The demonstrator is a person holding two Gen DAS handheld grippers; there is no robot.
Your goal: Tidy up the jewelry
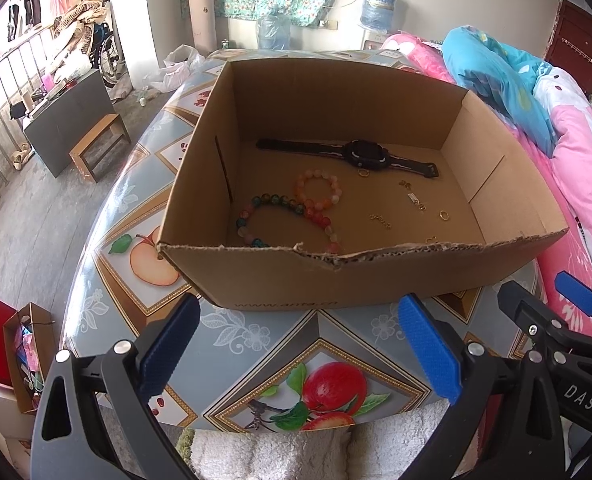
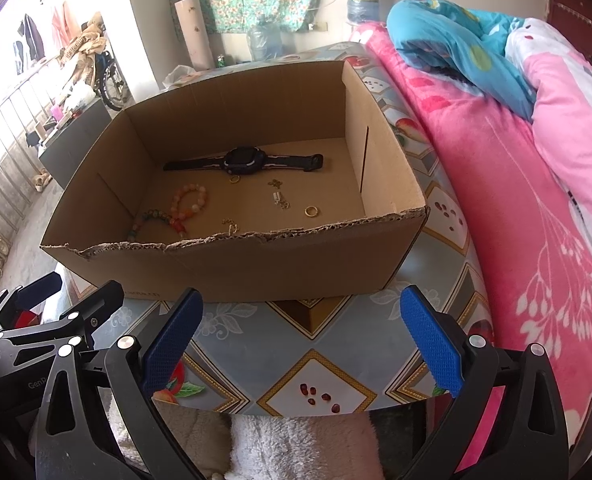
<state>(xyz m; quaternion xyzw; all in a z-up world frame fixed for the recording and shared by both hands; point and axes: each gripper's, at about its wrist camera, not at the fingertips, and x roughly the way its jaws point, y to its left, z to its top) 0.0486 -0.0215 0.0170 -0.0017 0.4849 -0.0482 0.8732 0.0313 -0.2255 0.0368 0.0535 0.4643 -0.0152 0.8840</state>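
An open cardboard box (image 1: 336, 280) (image 2: 256, 264) stands on the fruit-patterned table. Inside lie a black watch (image 1: 360, 154) (image 2: 244, 160), an orange bead bracelet (image 1: 316, 190) (image 2: 190, 200), a multicoloured bead bracelet (image 1: 284, 220) (image 2: 152, 220), gold rings (image 1: 444, 215) (image 2: 311, 211) and small gold pieces (image 1: 380, 221) (image 2: 280, 200). My left gripper (image 1: 296, 322) is open in front of the box, nothing between its blue pads. My right gripper (image 2: 302, 322) is open too, just short of the box's near wall. In the left wrist view the right gripper's fingers (image 1: 576, 292) show at the lower right.
A pink and blue quilt (image 2: 516, 160) lies piled right of the table. The table's patterned cloth (image 1: 256, 340) has free room in front of the box. A fluffy white fabric (image 2: 296, 448) lies below the grippers. On the floor at left sit gift bags (image 1: 12, 352), a wooden stool (image 1: 100, 144) and a railing.
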